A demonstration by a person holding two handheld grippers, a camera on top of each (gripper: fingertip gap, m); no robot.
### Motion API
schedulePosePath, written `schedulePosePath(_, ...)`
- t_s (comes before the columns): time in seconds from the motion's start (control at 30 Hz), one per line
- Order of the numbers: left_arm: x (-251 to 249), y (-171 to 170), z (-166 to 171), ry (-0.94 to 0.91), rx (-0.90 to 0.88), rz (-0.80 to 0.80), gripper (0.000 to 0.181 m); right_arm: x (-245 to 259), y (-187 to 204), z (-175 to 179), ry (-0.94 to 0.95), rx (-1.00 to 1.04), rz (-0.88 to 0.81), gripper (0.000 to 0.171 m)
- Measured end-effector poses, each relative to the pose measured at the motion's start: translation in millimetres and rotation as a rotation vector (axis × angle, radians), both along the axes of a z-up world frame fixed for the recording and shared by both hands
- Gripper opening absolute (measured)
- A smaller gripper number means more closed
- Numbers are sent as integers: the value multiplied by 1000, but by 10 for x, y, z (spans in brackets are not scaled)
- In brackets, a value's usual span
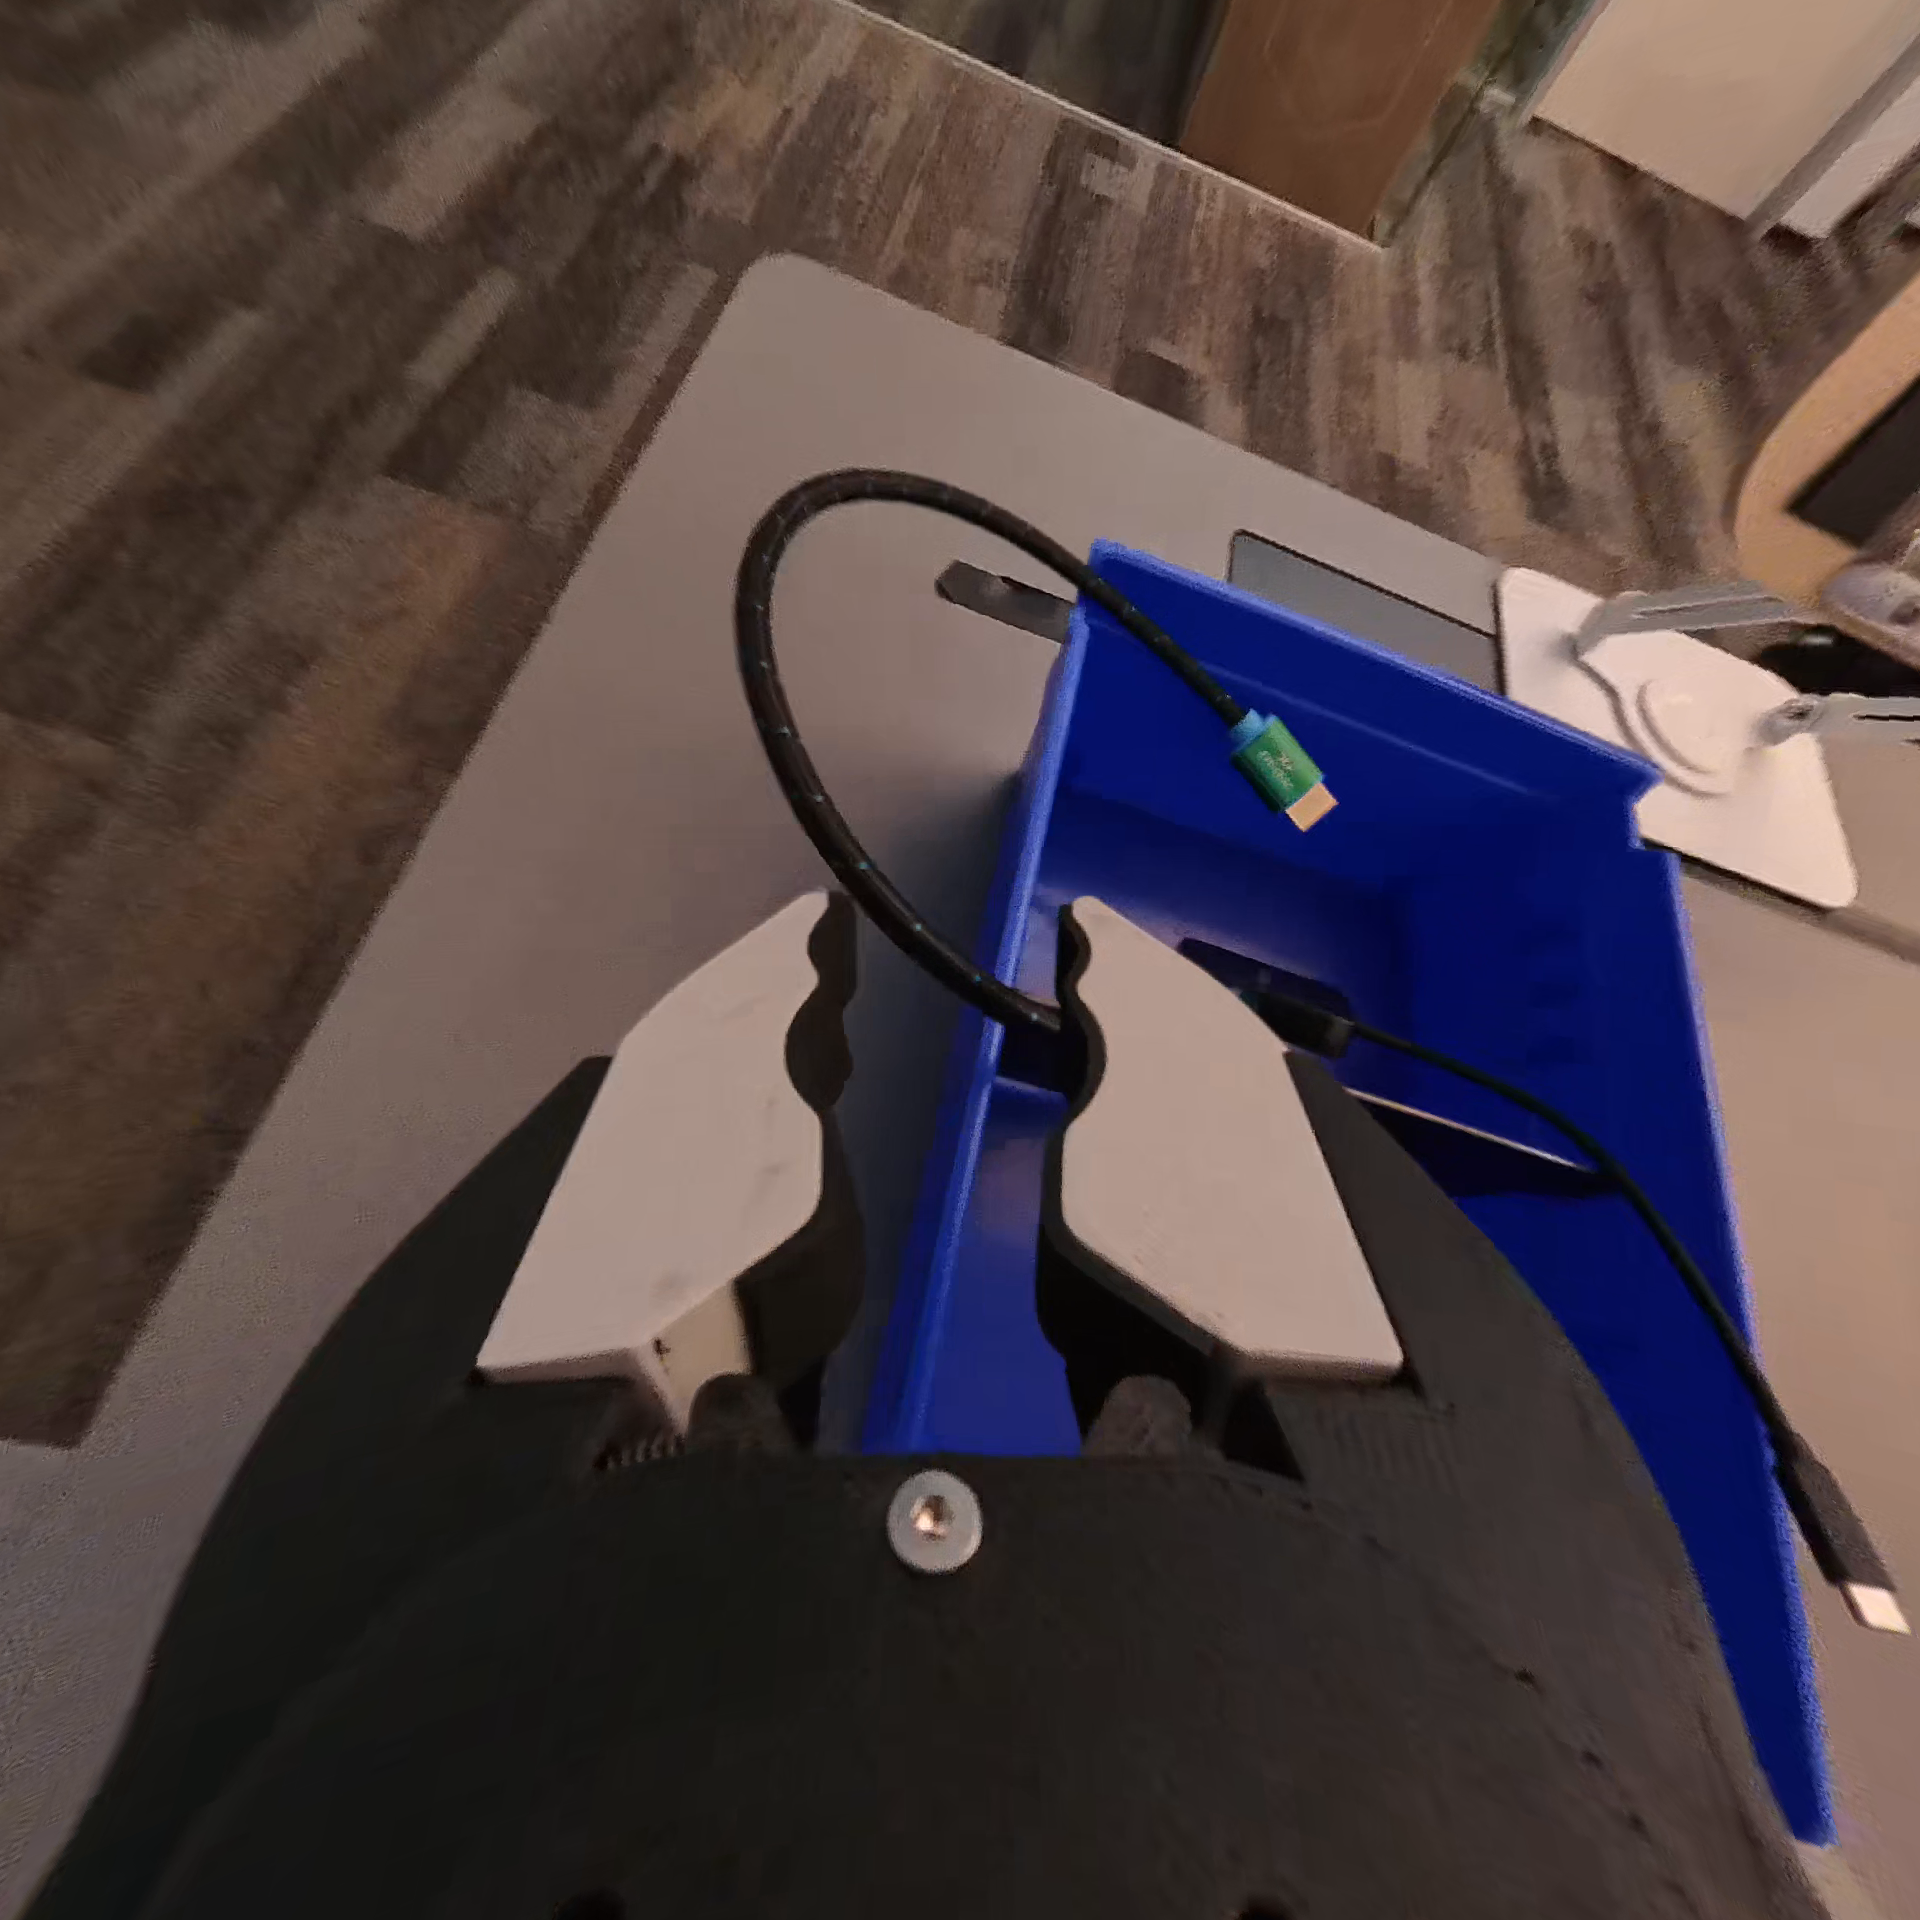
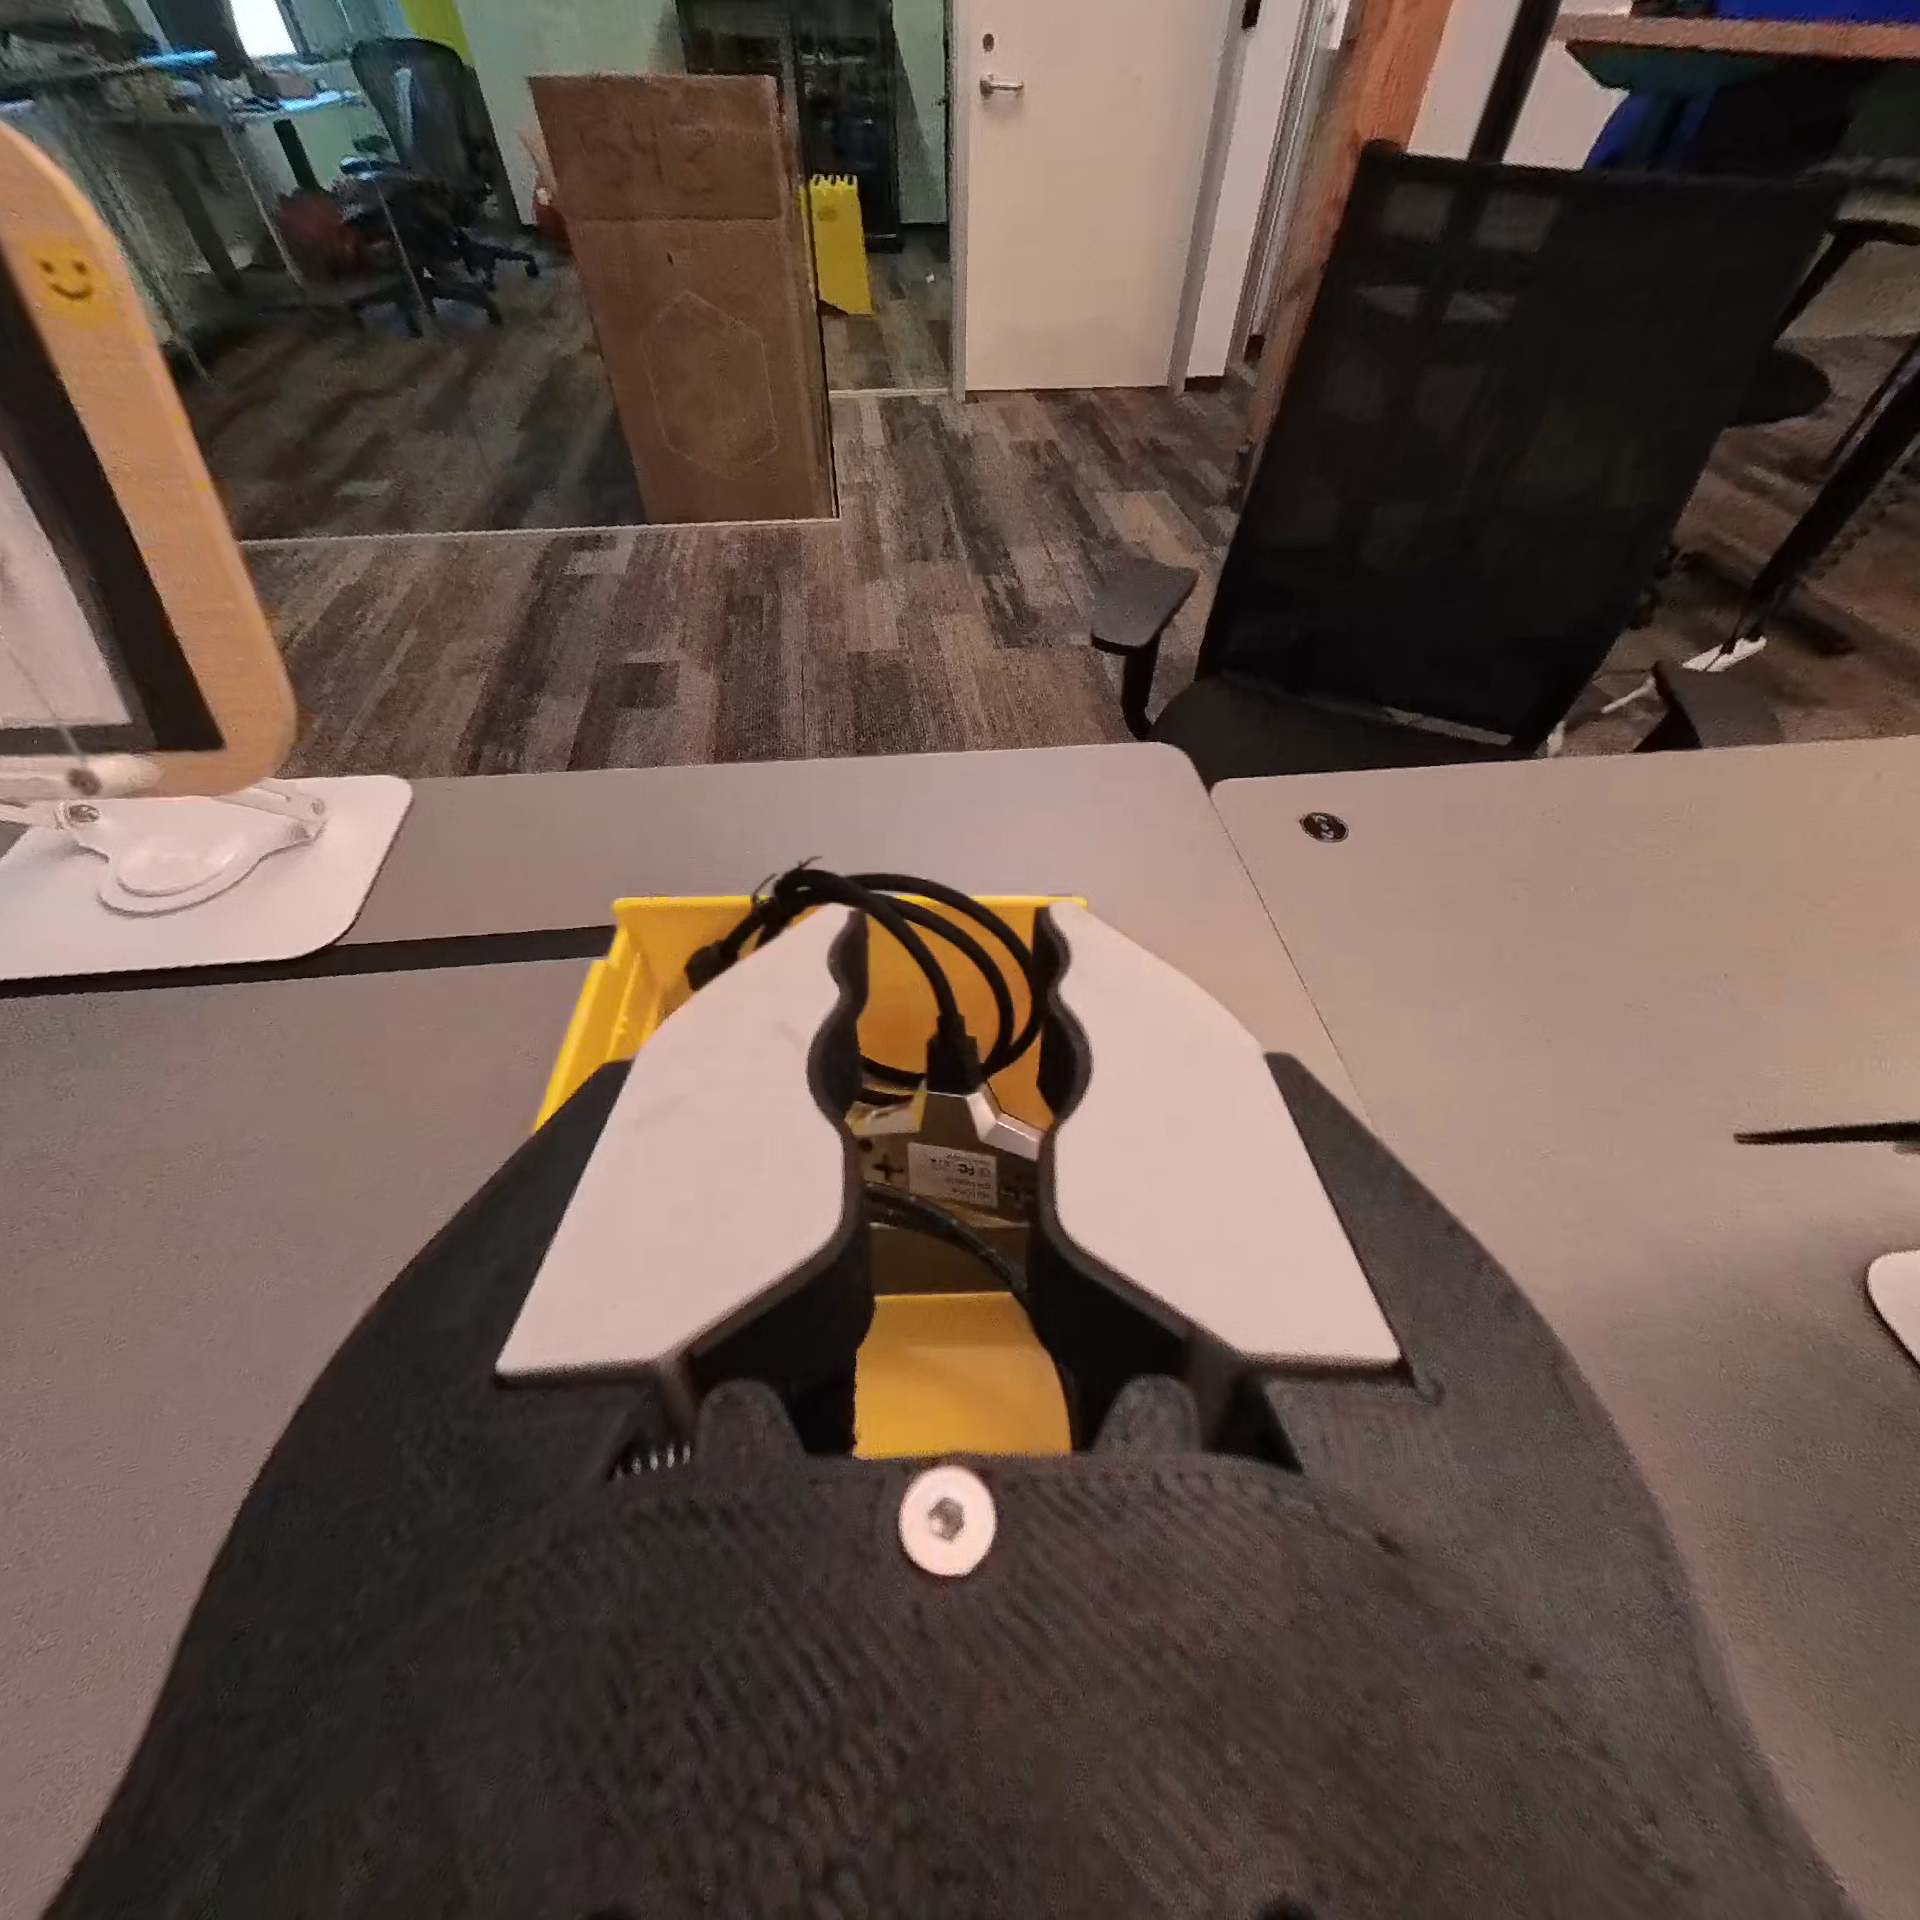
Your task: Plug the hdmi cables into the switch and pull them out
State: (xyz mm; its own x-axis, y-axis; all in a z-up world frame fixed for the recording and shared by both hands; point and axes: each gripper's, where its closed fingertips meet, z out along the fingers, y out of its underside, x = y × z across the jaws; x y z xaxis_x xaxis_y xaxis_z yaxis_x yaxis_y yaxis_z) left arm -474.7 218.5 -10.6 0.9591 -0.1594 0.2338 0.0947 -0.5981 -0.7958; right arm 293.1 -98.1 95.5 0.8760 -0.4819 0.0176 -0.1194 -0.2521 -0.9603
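Observation:
In the left wrist view a blue bin [image 1: 1455, 894] stands on the grey table [image 1: 644, 727]. A braided black HDMI cable [image 1: 769, 727] loops out over the bin's left wall, and its green plug [image 1: 1280, 767] hangs over the inside. A thinner black cable [image 1: 1621, 1216] runs from a dark object in the bin to a silver plug [image 1: 1875, 1612] at the right. My left gripper [image 1: 951, 914] is open and empty, straddling the bin's left wall. In the right wrist view my right gripper [image 2: 951, 920] is open over a yellow bin [image 2: 597, 997]. The bin holds a coiled black cable [image 2: 977, 977] and a silvery switch [image 2: 940, 1153], which sits between the fingers.
A white monitor stand base [image 2: 208, 883] and a wood-framed monitor [image 2: 135, 488] are at the table's back left; the base also shows in the left wrist view [image 1: 1704, 769]. A black office chair [image 2: 1455, 499] stands behind the table. A seam [image 2: 1268, 935] divides two tabletops.

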Motion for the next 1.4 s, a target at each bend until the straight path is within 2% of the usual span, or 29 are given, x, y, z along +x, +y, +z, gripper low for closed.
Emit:
schedulePosePath(0.07,65,36,-84,-50,-23,-29,36,-125,83,37,-42,-18,21,31)
schedulePosePath(0.13,126,60,-38,-71,10,-71,15,-247,165,63,-75,-31,48,31)
schedulePosePath(0.33,751,-97,660,-285,270,-347,8,-717,430,191,-185,-34,159,31)
schedulePosePath(0.4,942,-184,818,-262,334,-417,7,-930,539,228,-238,-34,207,31)
schedulePosePath(0.6,1309,-464,1248,-129,515,-492,6,-1691,897,176,-385,-72,375,31)
schedulePosePath(0.67,1425,-624,1398,-113,560,-531,5,-2124,1038,128,-388,-42,500,31)
schedulePosePath(0.77,1598,-901,1620,-78,630,-585,6,-3088,1142,91,-314,97,822,31)
schedulePosePath(0.87,1811,-1240,1817,-52,694,-654,6,-4056,1046,-46,-198,187,1144,38)
schedulePosePath(0.97,2022,-1567,1949,5,752,-702,6,-4730,978,-242,-115,184,1325,45)
schedulePosePath(1.13,2462,-2064,1980,32,780,-813,6,-5257,1085,-554,-45,106,1329,71)
schedulePosePath(1.27,2774,-2283,1893,76,788,-876,6,-5190,1316,-766,-69,29,1148,74)
schedulePosePath(1.3,2830,-2316,1876,82,790,-885,6,-5128,1397,-866,-95,-15,1106,72)
schedulePosePath(1.33,2872,-2337,1859,94,794,-892,6,-5071,1447,-983,-110,-79,1086,58)
schedulePosePath(1.37,2903,-2350,1840,109,796,-899,6,-4999,1495,-1036,-142,-104,1072,29)
schedulePosePath(1.4,2928,-2361,1828,122,804,-909,6,-4963,1518,-1028,-164,-85,1093,25)
